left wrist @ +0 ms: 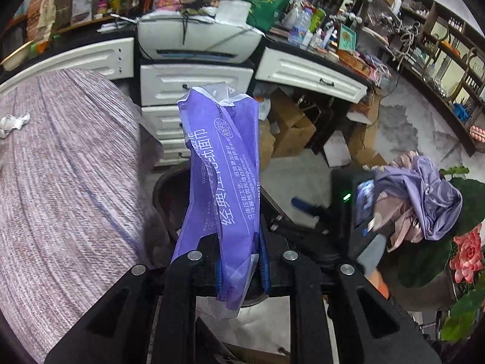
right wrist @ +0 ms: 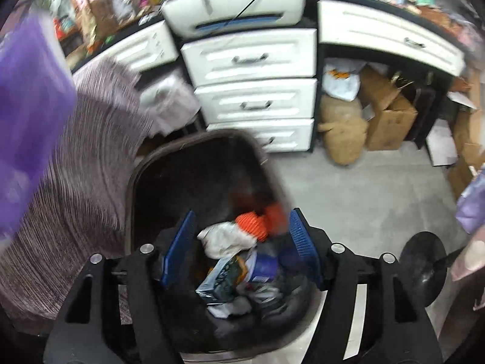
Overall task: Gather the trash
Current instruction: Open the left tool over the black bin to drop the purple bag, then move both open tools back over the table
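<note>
My left gripper (left wrist: pixel 241 261) is shut on a purple plastic tissue wrapper (left wrist: pixel 221 176) with white Chinese print, which stands up between the fingers. Behind it the rim of a dark trash bin (left wrist: pixel 163 188) shows. In the right wrist view my right gripper (right wrist: pixel 241 248) is open and empty, held just above the open dark trash bin (right wrist: pixel 194 157). The bin holds several pieces of trash: a crumpled white tissue (right wrist: pixel 224 239), an orange item (right wrist: pixel 253 224) and a small printed carton (right wrist: pixel 221 282). The purple wrapper (right wrist: pixel 27 115) appears blurred at the left edge.
A table with a pink-grey woven cloth (left wrist: pixel 60 182) stands left of the bin, with a crumpled white tissue (left wrist: pixel 12 123) on it. White drawers (right wrist: pixel 254 79) and cardboard boxes (right wrist: pixel 391 121) stand behind. The right gripper's body (left wrist: pixel 360 206) is at the right.
</note>
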